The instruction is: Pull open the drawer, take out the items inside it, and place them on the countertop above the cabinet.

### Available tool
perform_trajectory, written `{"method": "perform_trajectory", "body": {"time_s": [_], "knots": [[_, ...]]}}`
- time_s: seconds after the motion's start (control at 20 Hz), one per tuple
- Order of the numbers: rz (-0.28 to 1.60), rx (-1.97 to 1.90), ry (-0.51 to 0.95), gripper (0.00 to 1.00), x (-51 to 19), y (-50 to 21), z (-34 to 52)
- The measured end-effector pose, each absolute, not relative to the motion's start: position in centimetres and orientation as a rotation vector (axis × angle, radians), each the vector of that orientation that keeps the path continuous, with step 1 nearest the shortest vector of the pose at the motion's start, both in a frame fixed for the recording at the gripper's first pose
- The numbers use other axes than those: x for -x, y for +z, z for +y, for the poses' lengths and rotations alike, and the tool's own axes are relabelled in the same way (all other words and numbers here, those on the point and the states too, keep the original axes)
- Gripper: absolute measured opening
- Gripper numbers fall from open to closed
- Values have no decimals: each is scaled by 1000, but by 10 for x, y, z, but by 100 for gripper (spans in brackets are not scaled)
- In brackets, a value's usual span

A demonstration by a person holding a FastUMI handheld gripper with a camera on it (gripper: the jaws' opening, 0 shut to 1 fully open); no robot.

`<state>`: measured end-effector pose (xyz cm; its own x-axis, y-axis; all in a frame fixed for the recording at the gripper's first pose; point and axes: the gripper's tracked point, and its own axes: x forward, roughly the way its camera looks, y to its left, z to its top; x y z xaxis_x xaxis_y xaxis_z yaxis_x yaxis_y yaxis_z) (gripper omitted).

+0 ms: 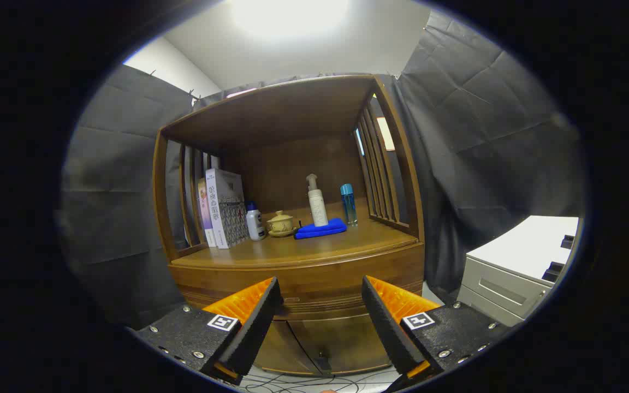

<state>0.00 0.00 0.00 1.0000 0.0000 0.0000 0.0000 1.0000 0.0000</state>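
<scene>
Here the drawer [322,302] lies straight ahead of the jaws, a shallow wooden band across the front of the cabinet [298,273], just under the countertop [314,245] and framed in the gap between the two fingers. Its long axis runs crosswise to the fingers, so I judge that the coming move is a short advance forward, then a pull straight back. The gripper [321,300] stands released, its fingers spread wide and clasping nothing, well short of the drawer front. Whether the drawer has a knob or a lip is hard to make out; a small dark spot near the inner edge of the left finger may be a pull, but I cannot tell. The drawer looks closed, so its contents are hidden. Below it the cabinet doors [320,341] are partly cut off by the fingers. Beyond and above the jaws, the countertop already carries books [224,207], a small white bottle [254,221], a lidded cup [280,222], a pump bottle [317,201] on a blue cloth [321,228], and a blue bottle [348,203]; its front strip lies bare. Off past the right finger stands a grey cabinet [511,273].
</scene>
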Motion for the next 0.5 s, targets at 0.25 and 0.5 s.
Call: {"method": "perform_trajectory", "body": {"time_s": [0.25, 0.5], "knots": [[7, 13, 4, 94, -1, -6, 1], [2, 16, 18, 94, -3, -6, 6]]}}
